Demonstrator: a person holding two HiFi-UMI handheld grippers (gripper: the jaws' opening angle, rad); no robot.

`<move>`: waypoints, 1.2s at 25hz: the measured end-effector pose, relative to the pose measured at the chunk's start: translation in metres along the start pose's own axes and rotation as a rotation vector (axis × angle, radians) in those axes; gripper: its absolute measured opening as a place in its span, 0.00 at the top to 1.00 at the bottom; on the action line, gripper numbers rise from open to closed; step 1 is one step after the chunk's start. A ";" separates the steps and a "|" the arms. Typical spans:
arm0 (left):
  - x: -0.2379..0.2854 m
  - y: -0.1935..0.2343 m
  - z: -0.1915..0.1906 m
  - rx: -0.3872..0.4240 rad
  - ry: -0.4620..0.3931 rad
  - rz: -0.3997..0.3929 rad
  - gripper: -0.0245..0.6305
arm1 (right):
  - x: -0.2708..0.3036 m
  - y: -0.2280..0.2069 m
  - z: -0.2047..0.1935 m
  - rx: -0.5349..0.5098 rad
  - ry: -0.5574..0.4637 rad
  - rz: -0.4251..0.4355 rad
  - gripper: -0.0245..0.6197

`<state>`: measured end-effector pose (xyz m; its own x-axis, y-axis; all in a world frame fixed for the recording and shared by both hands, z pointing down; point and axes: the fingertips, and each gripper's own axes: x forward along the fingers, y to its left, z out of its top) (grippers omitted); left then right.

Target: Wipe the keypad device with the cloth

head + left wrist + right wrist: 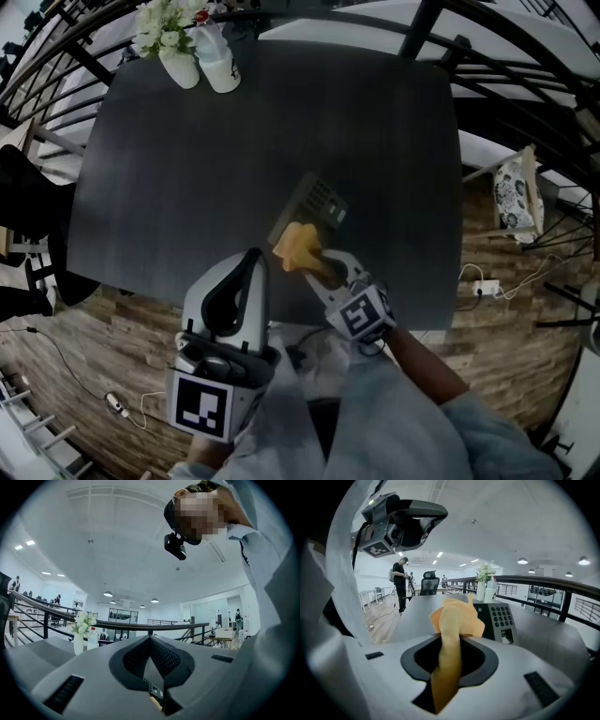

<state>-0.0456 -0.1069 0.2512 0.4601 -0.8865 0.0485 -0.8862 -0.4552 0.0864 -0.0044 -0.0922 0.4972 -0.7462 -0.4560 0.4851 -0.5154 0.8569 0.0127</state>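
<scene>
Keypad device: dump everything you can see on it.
The keypad device is a dark grey, plastic-looking slab with a grid of round keys and a small recessed window below them. It lies face up on the dark table, turned at an angle, near the front edge. The yellow cloth, clamped in the right gripper, overlaps its near end. Nothing else touches it.

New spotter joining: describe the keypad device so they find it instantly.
On the dark grey table, look near the front edge, right of centre. The flat grey keypad device lies there, the orange cloth in the right gripper at its near end. Its grid of dark buttons sets it apart from the white flower vase and white bottle at the far-left corner.
</scene>
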 end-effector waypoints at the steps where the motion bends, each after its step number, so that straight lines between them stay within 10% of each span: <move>1: 0.000 -0.001 0.000 0.000 -0.001 -0.001 0.94 | -0.001 0.001 -0.003 -0.001 0.007 0.005 0.81; 30: 0.010 -0.007 -0.005 -0.005 0.009 0.015 0.94 | -0.012 -0.111 -0.061 0.334 0.047 -0.284 0.81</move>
<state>-0.0347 -0.1121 0.2558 0.4469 -0.8927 0.0584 -0.8929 -0.4411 0.0908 0.0875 -0.1672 0.5429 -0.5390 -0.6446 0.5423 -0.8113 0.5703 -0.1284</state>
